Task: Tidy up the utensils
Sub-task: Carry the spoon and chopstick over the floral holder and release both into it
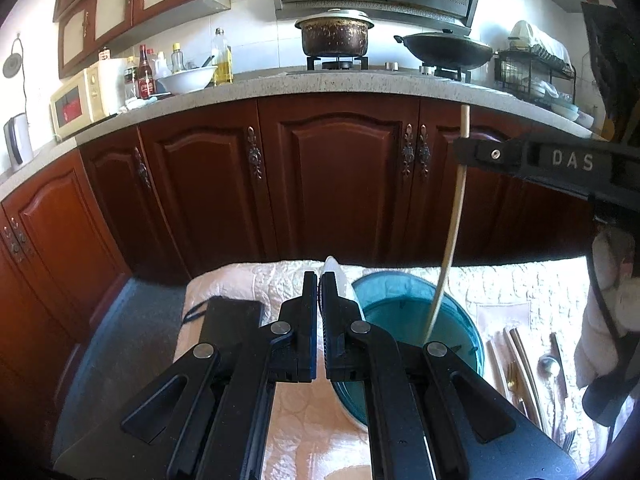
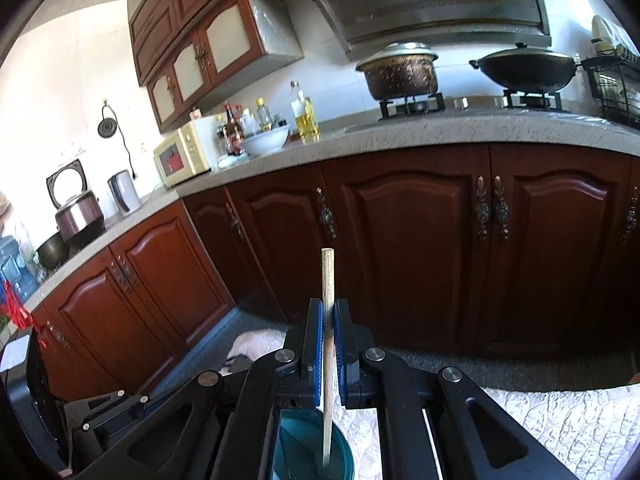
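Chopstick in pale wood stood nearly upright between the blue pads of the right gripper, its jaws clamped on the shaft, its squared top rising above the fingers and its lower end reaching down into a teal bowl. From the left wrist camera the same chopstick ran from the black finger of the right gripper, which entered from the right edge, down to a point inside the teal bowl; whether the tip touched the bowl's floor could not be told.

The left gripper was closed on a white utensil, whose pointed white end stuck out past the fingertips just over the bowl's near-left rim; what kind of utensil it was could not be made out.

The bowl sat on a pale quilted cloth covering a low table. To the bowl's right, more utensils lay on the cloth, among them long pale sticks and a metal spoon. A dark flat box rested on the cloth to the left of the bowl. A hand in a white glove showed at the right edge.

Behind stood dark red cabinets under a speckled countertop, with a lidded pot and a wok on the stove.
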The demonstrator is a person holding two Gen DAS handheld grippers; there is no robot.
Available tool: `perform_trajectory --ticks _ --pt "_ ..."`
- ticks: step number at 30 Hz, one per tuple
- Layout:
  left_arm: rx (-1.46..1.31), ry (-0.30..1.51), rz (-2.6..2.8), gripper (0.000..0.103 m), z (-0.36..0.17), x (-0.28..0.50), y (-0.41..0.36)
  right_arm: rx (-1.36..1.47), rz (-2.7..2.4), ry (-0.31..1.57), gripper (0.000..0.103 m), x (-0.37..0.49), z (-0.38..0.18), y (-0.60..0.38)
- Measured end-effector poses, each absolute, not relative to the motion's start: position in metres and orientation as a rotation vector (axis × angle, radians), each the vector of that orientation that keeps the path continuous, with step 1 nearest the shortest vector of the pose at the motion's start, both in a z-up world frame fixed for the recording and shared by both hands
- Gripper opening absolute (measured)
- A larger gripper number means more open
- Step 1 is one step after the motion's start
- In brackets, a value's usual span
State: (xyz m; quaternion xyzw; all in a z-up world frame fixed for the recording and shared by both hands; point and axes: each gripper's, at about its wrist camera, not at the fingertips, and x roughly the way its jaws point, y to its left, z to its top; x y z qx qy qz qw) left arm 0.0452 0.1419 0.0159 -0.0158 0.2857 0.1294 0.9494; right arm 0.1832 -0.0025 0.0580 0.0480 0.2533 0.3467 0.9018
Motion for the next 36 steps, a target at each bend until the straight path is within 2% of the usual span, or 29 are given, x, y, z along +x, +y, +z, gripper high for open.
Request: perform_trajectory --ticks 15,17,19,23,25,28,36 --pt "-0.055 0.629 0.251 0.001 -0.004 0.043 0.132 0.058 0.762 0.657 0.005 0.191 0.028 0.01" --pt "-0.074 0.635 0.245 0.002 -0.006 0.043 0.133 0.047 0.755 0.654 0.009 0.19 0.028 0.01" --pt "-0.099 0.641 0.244 0.002 -0.007 0.042 0.135 0.056 0.758 0.657 0.03 0.189 0.028 0.007" --pt "-0.145 0.651 0.236 0.002 -0.009 0.039 0.141 0.08 0.758 0.658 0.032 0.186 0.028 -0.001" --pt "-0.174 0.658 0.228 0.006 -0.01 0.038 0.145 0.087 0.756 0.662 0.033 0.185 0.027 -0.004" --pt "-0.214 0.654 0.225 0.021 -0.008 0.034 0.148 0.098 0.753 0.675 0.034 0.181 0.025 -0.011" --pt "-0.259 0.648 0.22 0.032 -0.003 0.021 0.148 0.091 0.74 0.694 0.035 0.165 0.017 -0.026"
